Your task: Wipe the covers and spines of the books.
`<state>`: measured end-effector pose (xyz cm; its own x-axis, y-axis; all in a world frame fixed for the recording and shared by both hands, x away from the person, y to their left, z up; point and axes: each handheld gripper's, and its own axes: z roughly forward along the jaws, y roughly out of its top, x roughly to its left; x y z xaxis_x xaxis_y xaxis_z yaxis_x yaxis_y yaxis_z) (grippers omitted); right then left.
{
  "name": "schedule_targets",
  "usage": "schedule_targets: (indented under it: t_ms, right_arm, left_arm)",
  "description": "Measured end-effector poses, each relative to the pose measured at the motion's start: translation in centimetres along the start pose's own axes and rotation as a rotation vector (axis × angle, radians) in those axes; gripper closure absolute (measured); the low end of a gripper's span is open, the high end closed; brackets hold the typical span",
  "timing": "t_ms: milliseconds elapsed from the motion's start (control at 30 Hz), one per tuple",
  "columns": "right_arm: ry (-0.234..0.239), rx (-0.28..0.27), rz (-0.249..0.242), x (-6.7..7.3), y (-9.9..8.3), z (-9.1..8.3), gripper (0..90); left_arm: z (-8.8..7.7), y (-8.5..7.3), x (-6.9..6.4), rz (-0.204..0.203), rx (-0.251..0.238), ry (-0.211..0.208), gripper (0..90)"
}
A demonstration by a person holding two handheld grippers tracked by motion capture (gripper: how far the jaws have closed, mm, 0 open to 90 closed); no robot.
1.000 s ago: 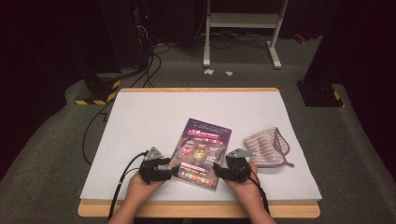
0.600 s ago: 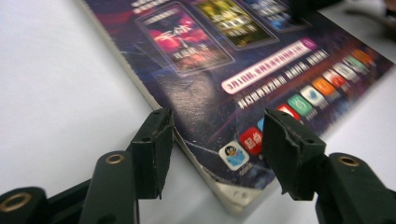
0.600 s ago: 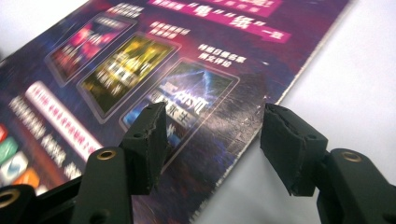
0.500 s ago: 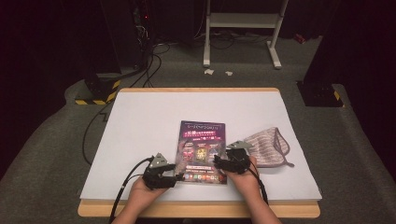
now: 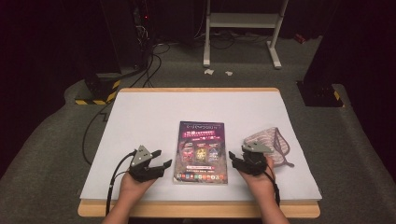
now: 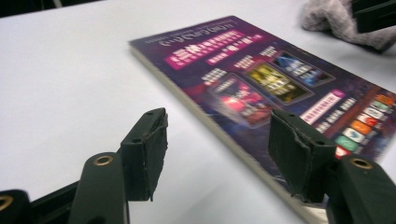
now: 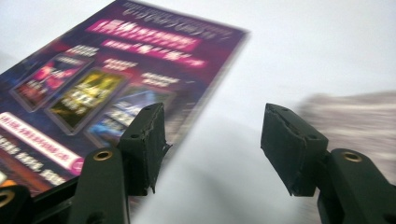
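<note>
Flat on the white desk (image 5: 140,112) we see a thin rectangular booklet (image 5: 201,151), its glossy purple cover printed with pink banners and small picture panels; the print is too small and blurred for us to read. Our left claw (image 5: 161,158) sits just left of it, jaws parted after opening a little further, nothing between them; in the left gripper view the booklet's pale page edge (image 6: 196,109) runs under the right-hand pad (image 6: 299,154). Our right claw (image 5: 236,159) hovers just right of the booklet, jaws likewise apart and empty. Behind it lies a soft, striped grey fabric pouch (image 5: 275,144), partly covered by that claw, and smeared in the right gripper view (image 7: 355,121).
</note>
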<state>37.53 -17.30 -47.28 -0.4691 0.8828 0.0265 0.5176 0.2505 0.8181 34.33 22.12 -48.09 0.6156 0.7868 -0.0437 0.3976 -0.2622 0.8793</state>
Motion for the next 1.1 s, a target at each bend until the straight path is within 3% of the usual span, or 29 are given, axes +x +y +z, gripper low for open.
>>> schedule_targets:
  t_ms: [133, 233, 300, 533, 567, 667, 800, 933, 1100]
  right_arm:
    - [-0.058, -0.023, 0.021, -2.3, 0.0, -1.4, 39.4]
    - [-0.097, -0.034, 0.038, -3.8, -0.2, -2.0, 39.0]
    - [-0.118, -0.031, 0.058, -4.9, -0.4, -2.2, 38.6]
    - [-0.202, 0.008, 0.079, -7.4, -0.9, -2.3, 35.4]
    - [-0.212, 0.014, 0.075, -7.6, -1.0, -2.3, 35.0]
    - [-0.233, 0.036, 0.082, -8.2, -1.1, -2.0, 33.4]
    - [-0.218, 0.058, 0.077, -8.3, -0.9, -1.1, 32.3]
    - [-0.232, 0.157, 0.079, -8.4, -1.2, 0.7, 32.0]
    - [-0.241, 0.171, 0.072, -8.4, -1.5, 1.2, 37.1]
  left_arm:
    - [-0.5, -0.7, 1.5, -0.003, -0.004, 0.051, 38.3]
    - [-1.1, -1.4, 2.1, -0.044, -0.045, 0.071, 40.9]
    - [-1.3, -1.9, 2.6, -0.059, -0.046, 0.088, 40.3]
    - [-2.3, -2.3, 3.1, -0.021, -0.074, 0.154, 35.8]
    - [-2.3, -2.3, 3.3, -0.027, -0.071, 0.153, 35.2]
    - [-2.6, -2.3, 3.7, -0.106, -0.085, 0.090, 34.8]
    - [-2.6, -2.2, 3.7, -0.111, -0.106, 0.089, 32.1]
    - [-2.4, -2.1, 3.8, -0.116, -0.086, 0.088, 29.9]
    - [-2.4, -2.1, 3.9, -0.102, -0.065, 0.098, 27.1]
